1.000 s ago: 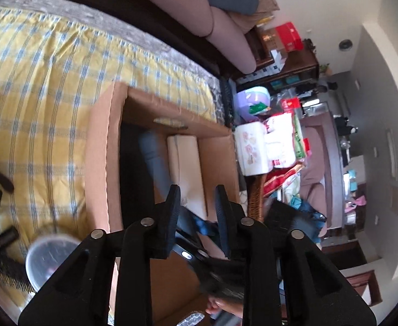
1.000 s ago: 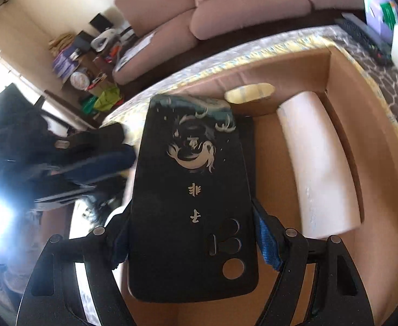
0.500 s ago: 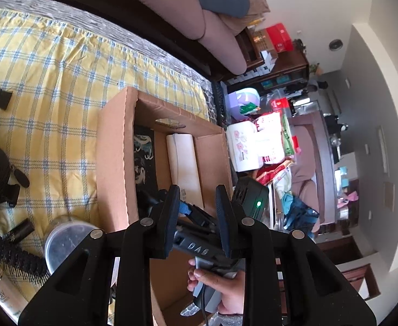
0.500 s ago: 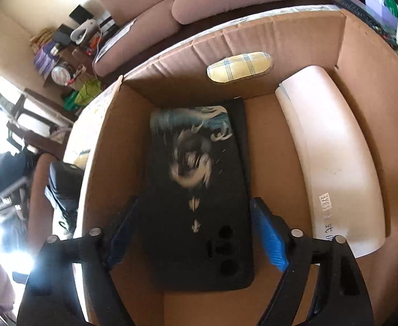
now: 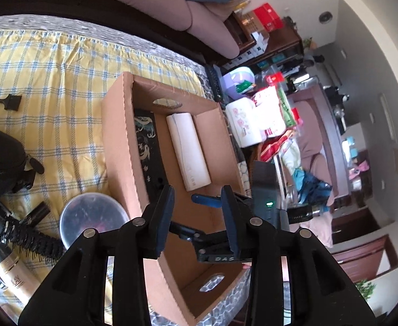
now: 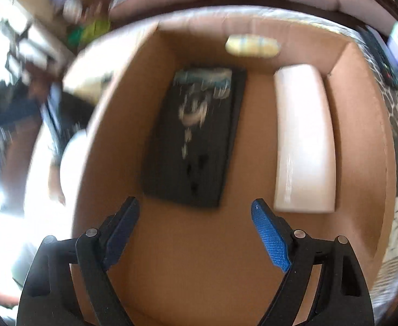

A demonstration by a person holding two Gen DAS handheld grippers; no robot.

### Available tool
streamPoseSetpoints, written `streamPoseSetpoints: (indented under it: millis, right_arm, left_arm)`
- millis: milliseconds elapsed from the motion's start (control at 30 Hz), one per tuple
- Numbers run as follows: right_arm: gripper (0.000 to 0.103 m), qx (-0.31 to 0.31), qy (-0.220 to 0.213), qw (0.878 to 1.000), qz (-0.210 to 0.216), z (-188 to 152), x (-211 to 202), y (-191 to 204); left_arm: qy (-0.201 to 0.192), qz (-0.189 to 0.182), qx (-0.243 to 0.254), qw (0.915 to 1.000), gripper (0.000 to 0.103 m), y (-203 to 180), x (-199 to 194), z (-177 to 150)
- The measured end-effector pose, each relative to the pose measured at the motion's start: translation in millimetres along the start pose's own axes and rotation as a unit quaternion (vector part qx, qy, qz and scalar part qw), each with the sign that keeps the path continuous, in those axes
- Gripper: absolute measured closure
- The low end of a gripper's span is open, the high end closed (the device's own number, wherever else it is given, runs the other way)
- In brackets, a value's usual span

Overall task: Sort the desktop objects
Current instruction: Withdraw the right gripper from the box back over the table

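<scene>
My read: drop-off step done, next pick pending. Left gripper (image 5: 197,212) empty, jaws opening, nothing between them; it hangs over near end of cardboard box (image 5: 114,146). Clutter off to its left: clear round lid (image 5: 90,220), hairbrush (image 5: 33,240). Right gripper (image 6: 195,233) released, jaws wide, above box floor. Black phone case (image 6: 196,138) lies flat just ahead of it; white case (image 6: 303,141) ahead-right. Next: swing left gripper to clutter, grab one item.

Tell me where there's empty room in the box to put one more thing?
Inside the cardboard box, bare floor shows in a strip between the black phone case and the white case, and in a wide patch at the near end, under the open right claw. Outside, the yellow checked cloth is crowded near the hairbrush and round lid.
</scene>
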State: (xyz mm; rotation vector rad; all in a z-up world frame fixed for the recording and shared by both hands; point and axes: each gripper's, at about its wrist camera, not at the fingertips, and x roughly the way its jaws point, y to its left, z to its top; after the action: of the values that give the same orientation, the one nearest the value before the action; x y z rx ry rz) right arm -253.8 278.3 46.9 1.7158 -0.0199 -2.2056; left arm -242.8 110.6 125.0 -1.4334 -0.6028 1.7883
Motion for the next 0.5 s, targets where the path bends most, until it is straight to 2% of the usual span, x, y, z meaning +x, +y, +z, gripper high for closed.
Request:
streamPoseSetpoints:
  millis: [67, 233, 267, 300, 333, 433, 500]
  right_arm:
    - [0.019, -0.016, 0.027, 0.999, -0.011, -6.1, 11.6, 3.4]
    - [0.029, -0.015, 0.038, 0.999, -0.014, -6.3, 35.5, 9.3]
    - [0.03, -0.017, 0.036, 0.999, -0.019, -4.4, 37.9, 10.4]
    - [0.037, -0.021, 0.031, 0.999, -0.027, -2.0, 37.6, 12.1]
    - [0.04, -0.023, 0.028, 0.999, -0.03, 0.0, 37.8, 12.7]
    - [0.045, -0.02, 0.025, 0.999, -0.044, 3.6, 37.5, 12.1]
    - [0.045, -0.012, 0.014, 0.999, -0.049, 3.9, 34.2, 9.7]
  left_arm:
    - [0.002, 0.005, 0.0, 1.0, 0.067, 1.6, -1.5, -5.4]
    - [0.008, 0.022, 0.006, 0.9997, 0.066, 7.3, -7.0, -15.4]
    - [0.008, 0.022, 0.005, 0.9997, 0.066, 8.7, -8.2, -16.4]
    - [0.008, 0.023, 0.005, 0.9997, 0.066, 10.3, -9.9, -17.5]
    - [0.007, 0.024, 0.005, 0.9997, 0.066, 11.5, -12.0, -18.4]
    - [0.006, 0.022, 0.004, 0.9997, 0.066, 14.2, -15.7, -21.1]
    - [0.007, 0.025, 0.005, 0.9997, 0.064, 15.6, -16.8, -23.5]
